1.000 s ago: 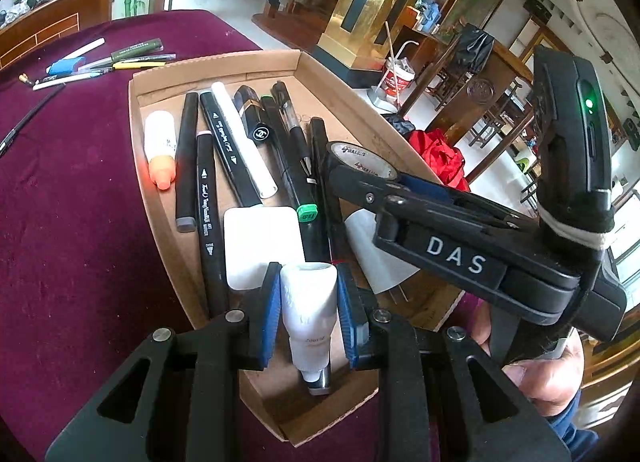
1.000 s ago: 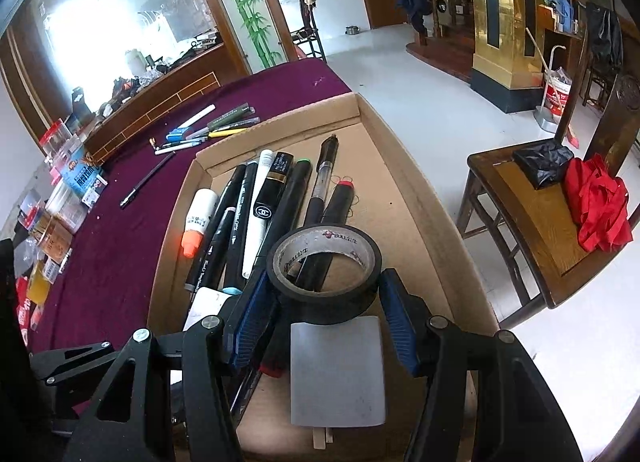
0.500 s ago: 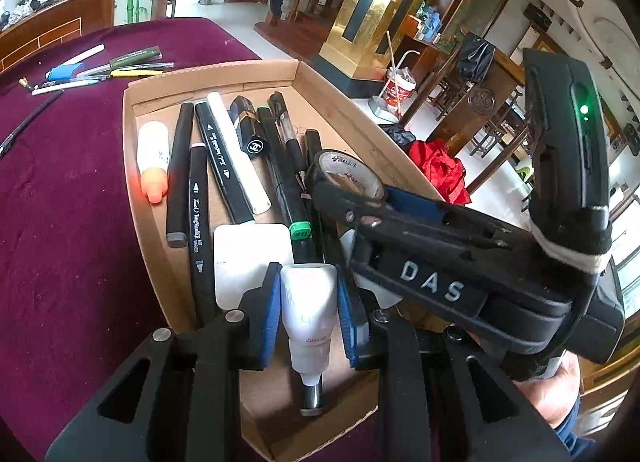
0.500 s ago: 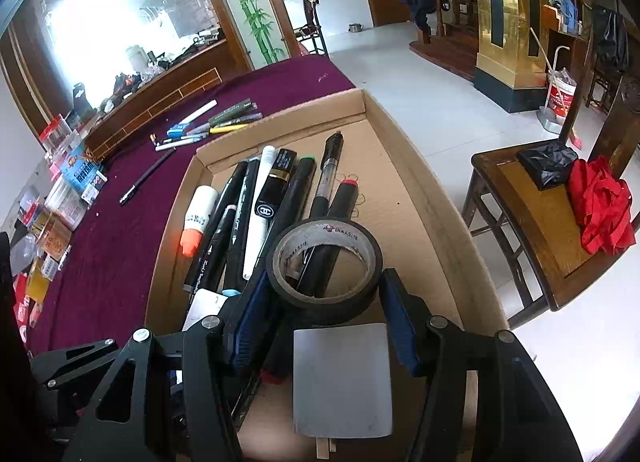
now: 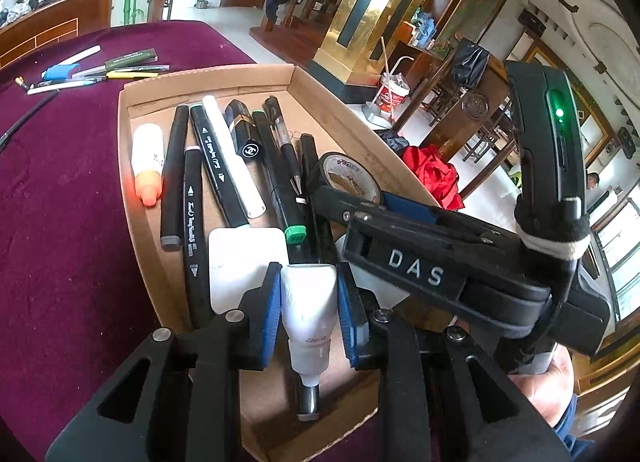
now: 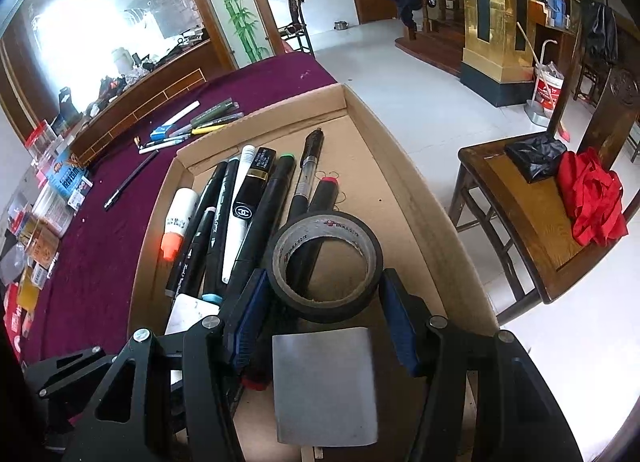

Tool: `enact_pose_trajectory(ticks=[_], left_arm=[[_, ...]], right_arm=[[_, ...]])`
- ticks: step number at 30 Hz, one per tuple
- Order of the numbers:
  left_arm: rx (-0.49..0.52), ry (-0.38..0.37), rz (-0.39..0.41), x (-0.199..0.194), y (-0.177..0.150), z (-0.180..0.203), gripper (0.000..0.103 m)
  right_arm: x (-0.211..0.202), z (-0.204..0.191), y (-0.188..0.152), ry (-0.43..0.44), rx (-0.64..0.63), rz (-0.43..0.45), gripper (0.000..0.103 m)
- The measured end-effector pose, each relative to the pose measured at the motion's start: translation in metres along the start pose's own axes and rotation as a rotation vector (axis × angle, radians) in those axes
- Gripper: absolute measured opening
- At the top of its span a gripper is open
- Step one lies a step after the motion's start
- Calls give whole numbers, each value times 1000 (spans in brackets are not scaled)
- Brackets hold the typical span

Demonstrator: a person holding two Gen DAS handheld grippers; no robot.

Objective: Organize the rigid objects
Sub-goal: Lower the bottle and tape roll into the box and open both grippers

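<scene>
Barely a twitch since a second ago: both hands hold station over the cardboard tray, and the view has only crept a touch across it.

The left gripper is clamped on a white tube, blue pads pressing both its sides, the dark cap end pointing back toward the camera above the tray's near corner. The right gripper straddles a roll of black tape; its left pad touches the roll's side, but on the right a sliver of gap shows, so I cannot tell whether it truly grips. The roll rests low in the tray, partly on a red-tipped black marker.

Count inside the tray: one white bottle with an orange cap, about seven long pens and markers lying side by side, one black lipstick case, two pale flat cards, one tape roll, one tube.

Out on the maroon tablecloth, a cluster of roughly five pens sits past the tray's far wall.

The tray's right wall runs close to the table edge, with floor and a wooden chair beyond. The right half of the tray floor is bare; the left is packed.
</scene>
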State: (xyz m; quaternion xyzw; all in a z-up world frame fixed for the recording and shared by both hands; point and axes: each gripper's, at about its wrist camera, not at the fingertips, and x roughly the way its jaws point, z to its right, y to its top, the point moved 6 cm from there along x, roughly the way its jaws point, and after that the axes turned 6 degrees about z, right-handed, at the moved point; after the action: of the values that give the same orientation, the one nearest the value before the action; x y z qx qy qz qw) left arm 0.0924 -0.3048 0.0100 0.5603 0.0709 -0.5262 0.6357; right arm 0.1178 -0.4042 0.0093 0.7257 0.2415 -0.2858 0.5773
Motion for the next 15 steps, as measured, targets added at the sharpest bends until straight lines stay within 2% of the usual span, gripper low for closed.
enact_pose_trajectory(ticks=[15], left_arm=[[-18,-5,-5,-10,-6,-10,23]], right_arm=[[0,-2,-2,6,1,13,51]])
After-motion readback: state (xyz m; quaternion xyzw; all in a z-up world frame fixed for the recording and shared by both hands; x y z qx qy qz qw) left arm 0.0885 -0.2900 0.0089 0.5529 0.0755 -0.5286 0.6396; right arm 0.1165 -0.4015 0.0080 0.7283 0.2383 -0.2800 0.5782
